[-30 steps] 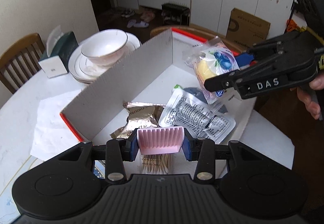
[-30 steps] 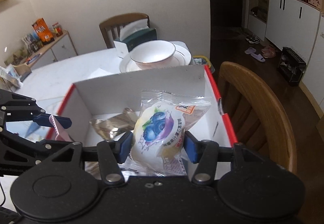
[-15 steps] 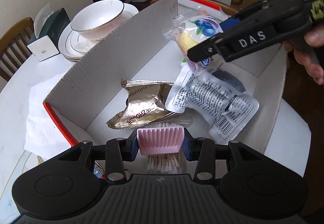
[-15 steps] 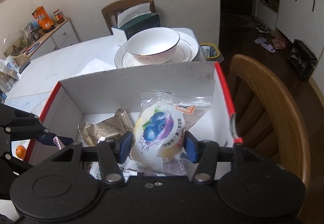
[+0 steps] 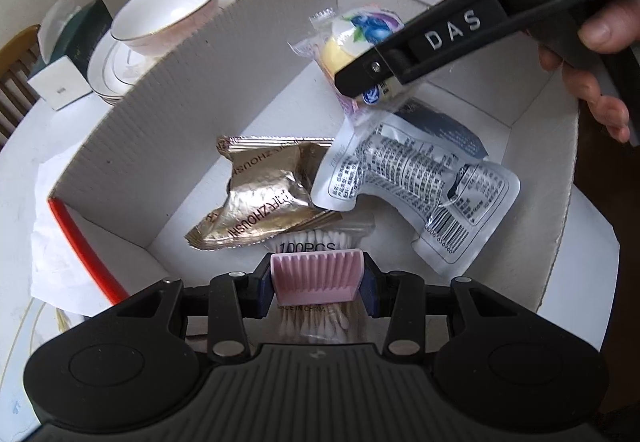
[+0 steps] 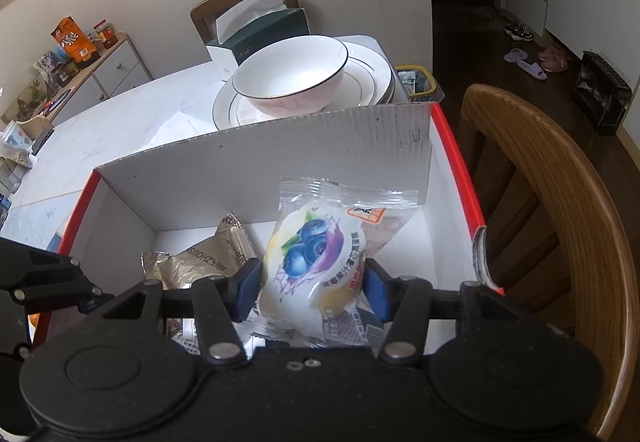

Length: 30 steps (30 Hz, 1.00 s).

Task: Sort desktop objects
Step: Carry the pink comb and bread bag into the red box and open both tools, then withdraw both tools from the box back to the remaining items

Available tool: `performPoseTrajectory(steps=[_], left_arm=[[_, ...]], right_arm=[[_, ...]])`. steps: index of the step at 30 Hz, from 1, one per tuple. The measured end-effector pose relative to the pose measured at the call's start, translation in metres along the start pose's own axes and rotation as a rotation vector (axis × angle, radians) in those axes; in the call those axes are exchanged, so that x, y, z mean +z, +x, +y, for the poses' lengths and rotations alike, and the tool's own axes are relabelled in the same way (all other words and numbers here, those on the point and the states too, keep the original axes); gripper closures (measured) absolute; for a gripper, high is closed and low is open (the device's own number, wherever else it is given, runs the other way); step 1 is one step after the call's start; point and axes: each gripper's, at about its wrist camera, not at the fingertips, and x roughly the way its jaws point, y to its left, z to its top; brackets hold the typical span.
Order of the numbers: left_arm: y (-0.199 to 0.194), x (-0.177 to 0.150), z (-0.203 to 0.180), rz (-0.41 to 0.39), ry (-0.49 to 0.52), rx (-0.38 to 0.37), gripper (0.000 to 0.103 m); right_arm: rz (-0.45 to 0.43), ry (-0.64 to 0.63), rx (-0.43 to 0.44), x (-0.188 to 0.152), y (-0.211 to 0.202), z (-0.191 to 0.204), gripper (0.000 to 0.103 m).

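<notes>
Presently, far left on the worktop (image 5: 24, 178): a dark green tissue box (image 5: 76, 38), then a white bowl (image 5: 168, 12) sitting on stacked white plates (image 5: 108, 74), all outside the cardboard box (image 5: 168, 114). The box is white inside with red outer edges and stands on the worktop.

Left claw (image 5: 317, 278): clamped on a pink ribbed piece (image 5: 316, 274), held over the near end of the box. Directly beneath it, a clear pack of cotton swabs (image 5: 320, 322) lies on the box floor.

Box contents, moving right: a gold foil snack packet (image 5: 260, 198), its edge overlapping the swab pack; a silver printed pouch (image 5: 420, 186) with a barcode, leaning over the gold packet's right corner.

Right claw (image 6: 314, 290): clamped on a blueberry-print snack packet (image 6: 316, 266), both blue pads pressed on its sides. The packet is held above the silver pouch, inside the far right part of the box; whether it touches the pouch cannot be told. The person's hand (image 5: 592, 62) grips the right handle.

Further right, outside the box: a wooden chair (image 6: 560, 222).
</notes>
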Motion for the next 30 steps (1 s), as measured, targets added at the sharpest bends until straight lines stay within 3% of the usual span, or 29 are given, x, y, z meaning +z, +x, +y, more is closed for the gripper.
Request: performPoseTrajectory(steps=[10,14,17,23,26,30], left_arm=[[0.006,0.003,0.003,0.015,-0.019,-0.050,0.061],[0.002,0.003,0.002,-0.009,-0.022,-0.075,0.045],[-0.002,0.003,0.002,-0.022,-0.023,-0.074,0.045],[-0.018,-0.002,0.005,-0.072,-0.038,-0.086,0.045],[-0.028,-0.007,0.009,-0.106,-0.065,-0.090,0.038],[-0.044,-0.016,0.012,-0.165,-0.085,-0.105,0.038]], right_arm=[[0.018,-0.002,0.011,0.001,0.000,0.000,0.046],[0.024,-0.016,0.013,-0.001,-0.002,0.004,0.039],[0.022,-0.017,0.017,-0.002,-0.006,0.006,0.035],[0.020,-0.025,0.001,-0.007,-0.017,0.010,0.030],[0.009,-0.030,-0.027,-0.009,-0.025,0.011,0.027],[-0.014,-0.024,-0.041,-0.013,-0.040,0.011,0.025]])
